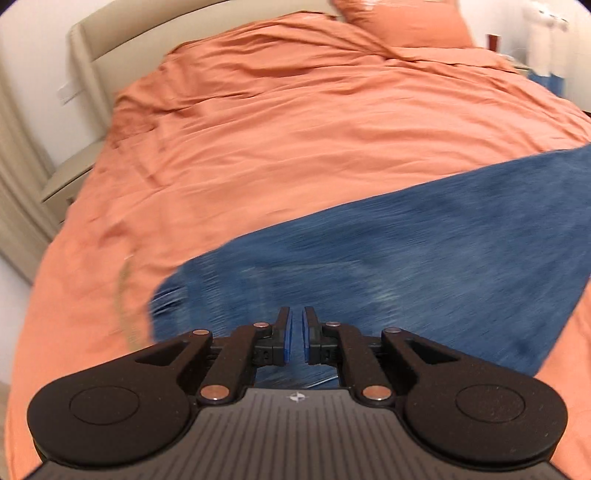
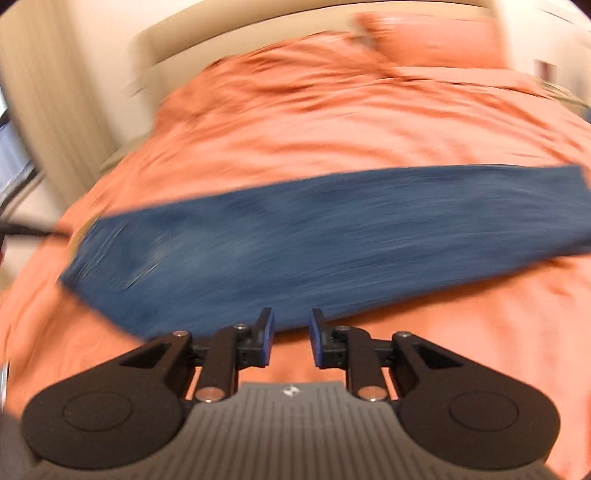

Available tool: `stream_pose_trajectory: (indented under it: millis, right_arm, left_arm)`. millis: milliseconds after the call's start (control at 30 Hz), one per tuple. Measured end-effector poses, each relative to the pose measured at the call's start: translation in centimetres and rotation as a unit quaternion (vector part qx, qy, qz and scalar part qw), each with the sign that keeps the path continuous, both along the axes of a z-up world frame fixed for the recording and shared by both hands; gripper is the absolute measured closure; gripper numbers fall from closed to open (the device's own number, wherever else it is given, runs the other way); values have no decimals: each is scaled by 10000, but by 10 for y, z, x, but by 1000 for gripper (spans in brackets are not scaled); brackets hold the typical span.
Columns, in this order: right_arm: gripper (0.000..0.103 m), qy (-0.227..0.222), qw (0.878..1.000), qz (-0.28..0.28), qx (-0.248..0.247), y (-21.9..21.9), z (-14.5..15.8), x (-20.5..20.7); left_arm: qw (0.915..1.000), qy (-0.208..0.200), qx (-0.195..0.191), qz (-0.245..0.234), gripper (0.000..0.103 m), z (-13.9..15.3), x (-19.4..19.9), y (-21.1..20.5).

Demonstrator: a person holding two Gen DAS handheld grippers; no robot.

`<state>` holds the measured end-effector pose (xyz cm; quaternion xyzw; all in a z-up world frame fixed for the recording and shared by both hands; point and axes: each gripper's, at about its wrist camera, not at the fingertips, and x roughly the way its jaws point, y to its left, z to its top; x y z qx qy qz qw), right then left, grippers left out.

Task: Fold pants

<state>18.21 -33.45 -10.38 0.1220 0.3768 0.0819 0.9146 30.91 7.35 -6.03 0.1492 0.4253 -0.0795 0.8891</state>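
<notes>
Tools first: the left tool [image 1: 296, 334] sits at the bottom centre of its frame with its blue pads a narrow slit apart and nothing pinched between them, hanging over the near part of the jeans [image 1: 388, 266]; the right tool [image 2: 291, 338] stands a little wider, also empty, its tips at the lower edge of the same jeans [image 2: 314, 236], with orange cover showing through the gap. Both are released. The jeans lie as one long blue band across the orange bed cover [image 1: 277, 129], from lower left to the right edge of the left view and from left to right across the middle of the right view; they look already doubled leg on leg, though motion blur hides seams and pockets. Denim like this should be fairly heavy and soft: it drapes, sags from any single hold, and is not slippery or fragile. Best holds are probably the thicker ends, one tool at the wider left end and one at the narrow right end, pinching all layers together at the edge so the cloth lifts evenly. The loose, wrinkled cover may get pinched along with it. A pillow [image 1: 402, 22] rests at upper right.
</notes>
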Motion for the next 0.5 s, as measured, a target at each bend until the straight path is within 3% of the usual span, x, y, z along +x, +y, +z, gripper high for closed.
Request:
stream_pose_trajectory:
  millis: [167,300,433,500]
  right_arm:
    - [80,87,9915,-1266,286,-128,12,4]
    - [78,204,9742,-2163,606,-233,3,10]
    - [76,207,9558,-2822,804,-310,-10,26]
    - [76,220,9448,-3055,1164,-346,-23,36]
  left_arm:
    - [9994,237,-216,-115,92,-25,24,-57]
    - [9992,351,-143,-144,92,-49,51,-90]
    - [9989,436,-31,-173,92,-69,81,-117]
    - [9987,503,-11,-90,92,-78,97,-125]
